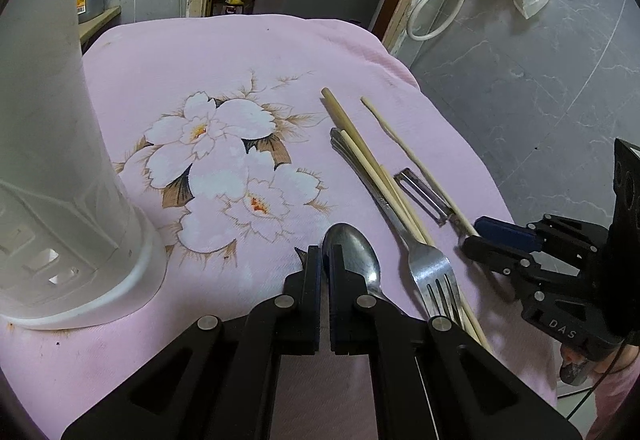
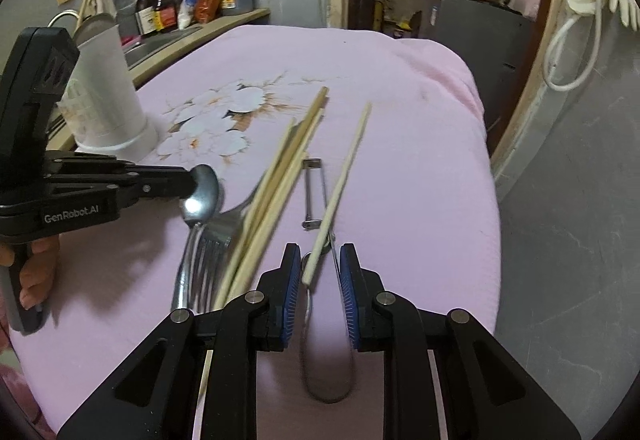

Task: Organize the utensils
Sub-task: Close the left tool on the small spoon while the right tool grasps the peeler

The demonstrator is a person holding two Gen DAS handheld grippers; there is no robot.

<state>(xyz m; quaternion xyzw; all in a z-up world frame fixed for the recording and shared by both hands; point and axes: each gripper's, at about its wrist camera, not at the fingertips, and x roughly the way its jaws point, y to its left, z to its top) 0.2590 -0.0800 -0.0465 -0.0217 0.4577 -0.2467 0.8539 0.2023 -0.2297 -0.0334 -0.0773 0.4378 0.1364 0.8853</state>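
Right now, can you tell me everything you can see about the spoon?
The spoon is shiny grey metal with an oval bowl facing up, a bit dull and smudged. The left gripper is shut on the edge of its bowl. Its thin handle runs back under the gripper, beside the fork. It is over the pink flowered cloth; whether it rests on it or is lifted is unclear.

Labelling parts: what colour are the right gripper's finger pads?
Blue pads, clearest in the right wrist view.

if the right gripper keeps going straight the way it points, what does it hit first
Most likely the lone chopstick, whose near end already lies between the open jaws of the right gripper, with the peeler just beyond. Height above the cloth is unclear.
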